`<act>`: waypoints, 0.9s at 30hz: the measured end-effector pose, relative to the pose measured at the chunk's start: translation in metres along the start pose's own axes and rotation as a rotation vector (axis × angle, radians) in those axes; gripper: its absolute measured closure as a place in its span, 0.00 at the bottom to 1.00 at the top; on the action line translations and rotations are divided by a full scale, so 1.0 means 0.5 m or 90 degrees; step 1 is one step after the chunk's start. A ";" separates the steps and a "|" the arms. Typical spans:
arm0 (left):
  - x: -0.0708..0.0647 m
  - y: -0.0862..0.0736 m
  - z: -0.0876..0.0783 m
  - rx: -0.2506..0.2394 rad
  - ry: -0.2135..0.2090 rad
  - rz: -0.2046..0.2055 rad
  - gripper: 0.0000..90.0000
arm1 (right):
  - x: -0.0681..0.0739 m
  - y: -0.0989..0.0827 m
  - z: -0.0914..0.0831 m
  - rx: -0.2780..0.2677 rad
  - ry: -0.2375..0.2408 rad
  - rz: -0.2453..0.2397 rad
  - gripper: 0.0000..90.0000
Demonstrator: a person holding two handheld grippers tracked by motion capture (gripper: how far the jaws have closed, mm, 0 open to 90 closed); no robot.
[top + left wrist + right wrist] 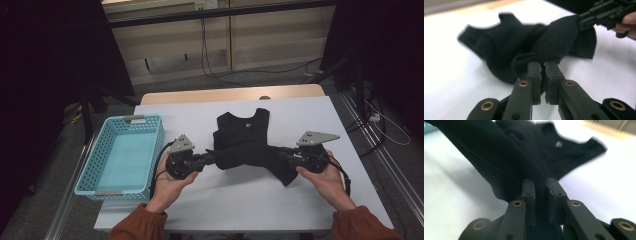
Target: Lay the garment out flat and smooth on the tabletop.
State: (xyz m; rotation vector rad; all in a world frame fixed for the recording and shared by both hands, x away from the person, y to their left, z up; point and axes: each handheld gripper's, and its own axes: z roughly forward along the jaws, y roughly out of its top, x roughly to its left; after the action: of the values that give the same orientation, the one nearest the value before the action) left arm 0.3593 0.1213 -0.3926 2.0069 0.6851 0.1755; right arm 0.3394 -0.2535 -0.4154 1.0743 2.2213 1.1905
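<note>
High view: black garment [247,142] lies mid-desk [320,115], its near hem stretched between left tongs [209,159] at nine o'clock and right tongs [284,153] at three, both clamped on cloth. Thin pinches may slip under tension, collapsing the fold.

Garment [247,142]: plain black, small white label. Basket [100,165] left of garment: light blue lattice. Table [225,200]: white. Sleeves [135,227]: rust-orange.
</note>
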 end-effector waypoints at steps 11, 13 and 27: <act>-0.011 -0.062 -0.027 0.026 -0.014 -0.028 0.77 | -0.006 -0.025 0.009 0.029 -0.014 0.001 0.78; -0.012 -0.069 -0.034 0.027 -0.011 -0.026 0.74 | -0.010 -0.028 0.008 0.031 -0.023 0.006 0.76; 0.029 -0.069 0.046 0.093 0.025 0.012 0.62 | 0.006 -0.029 -0.030 -0.001 -0.059 -0.008 0.58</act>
State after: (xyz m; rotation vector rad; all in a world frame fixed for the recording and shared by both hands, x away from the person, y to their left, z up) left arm 0.3667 0.1242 -0.4360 2.1555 0.7221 0.1797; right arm 0.3215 -0.2640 -0.4190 1.0900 2.1534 1.1146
